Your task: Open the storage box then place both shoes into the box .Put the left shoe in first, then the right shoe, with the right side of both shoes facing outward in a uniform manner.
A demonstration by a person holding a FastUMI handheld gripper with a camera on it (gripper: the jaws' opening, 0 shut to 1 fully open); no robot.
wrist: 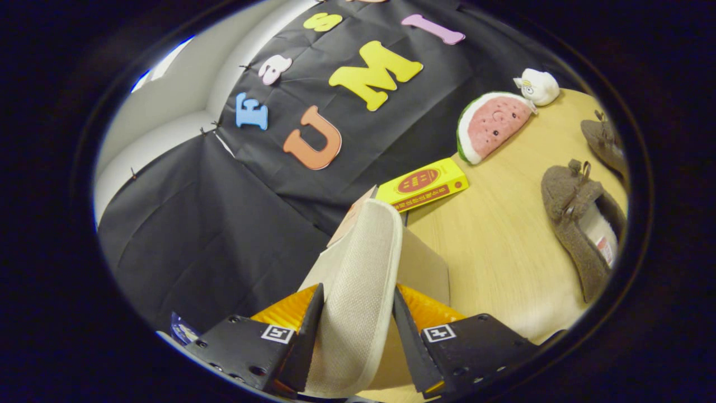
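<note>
While the desk (492, 246) carries both brown shoes (582, 224) well off to the right, the claw (358, 319) clamps the box's pale fabric lid (363, 268) between its fingers; a loose pinch could let it drop shut.

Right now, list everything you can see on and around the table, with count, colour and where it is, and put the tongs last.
lid flap: one, beige woven, clamped between the fingers, rising ahead of them
storage box: one, beige, panel beside the flap
yellow box: one, yellow and red, on the table beyond the flap
watermelon plush: one, pink, white and green, beyond the yellow box
white plush: one, white, beyond the watermelon plush
shoes: two, brown, on the table, off to the flap's side
table: one, light wood
tongs: one, both fingers pressed on the lid flap
</note>
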